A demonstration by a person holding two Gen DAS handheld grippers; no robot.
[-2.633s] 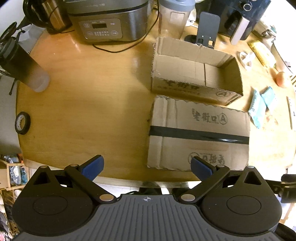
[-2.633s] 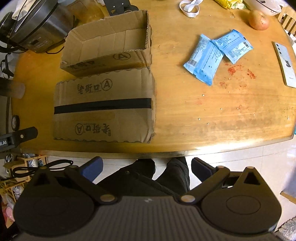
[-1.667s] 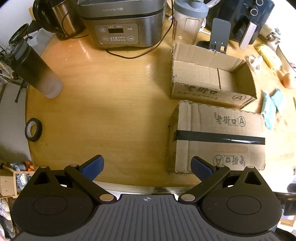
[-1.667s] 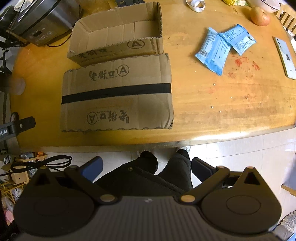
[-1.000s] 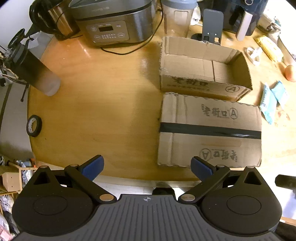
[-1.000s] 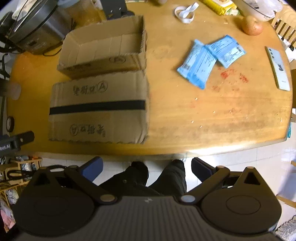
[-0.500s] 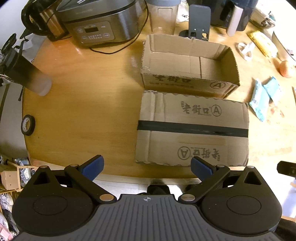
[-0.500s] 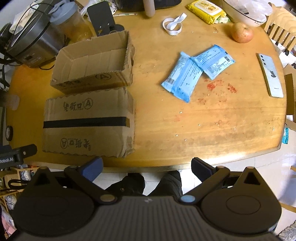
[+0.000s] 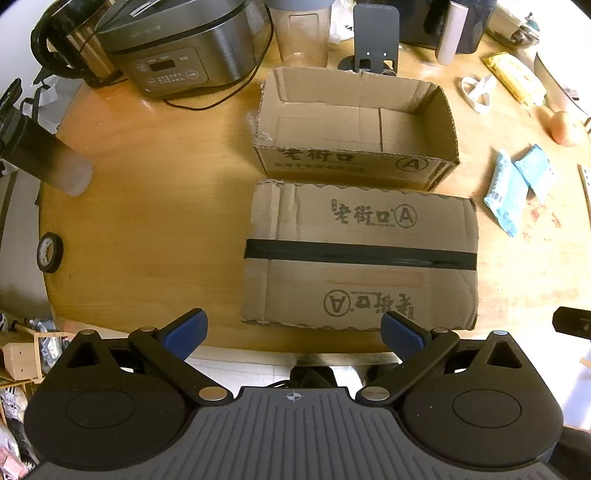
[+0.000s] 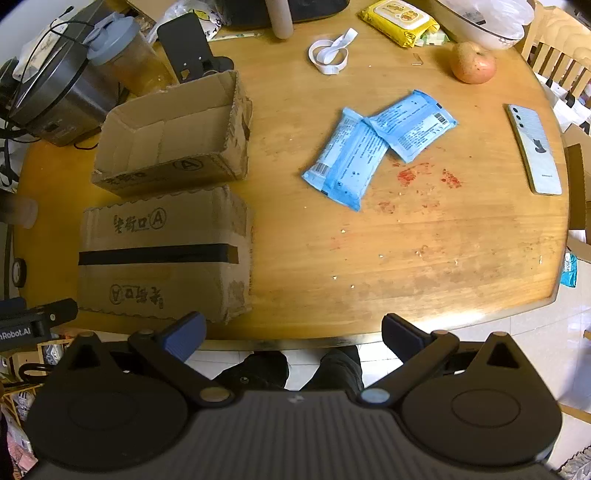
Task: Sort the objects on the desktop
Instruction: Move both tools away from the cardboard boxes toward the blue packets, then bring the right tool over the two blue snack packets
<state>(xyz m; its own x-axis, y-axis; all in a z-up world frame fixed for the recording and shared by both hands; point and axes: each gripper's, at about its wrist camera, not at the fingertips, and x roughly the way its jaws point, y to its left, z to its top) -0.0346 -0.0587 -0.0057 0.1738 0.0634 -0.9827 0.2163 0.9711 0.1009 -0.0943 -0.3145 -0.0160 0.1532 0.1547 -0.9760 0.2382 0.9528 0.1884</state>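
Note:
An open cardboard box (image 9: 354, 122) (image 10: 173, 136) stands empty on the wooden table, behind a closed box (image 9: 362, 254) (image 10: 162, 254) with black tape. Two blue packets (image 10: 373, 147) (image 9: 517, 184) lie overlapping to the right of the boxes. My left gripper (image 9: 294, 330) is open and empty above the table's near edge in front of the closed box. My right gripper (image 10: 293, 330) is open and empty over the near edge, well short of the packets.
A rice cooker (image 9: 181, 48), kettle (image 9: 70, 40) and dark bottle (image 9: 40, 151) stand at the back left, a tape roll (image 9: 50, 252) at the left edge. An apple (image 10: 472, 62), phone (image 10: 533, 147), white strap (image 10: 330, 51) and yellow pack (image 10: 400, 22) lie to the right.
The left gripper has swung about over the near edge and now faces the boxes squarely. The right gripper has risen and turned right, bringing the packets to centre. Both stay open.

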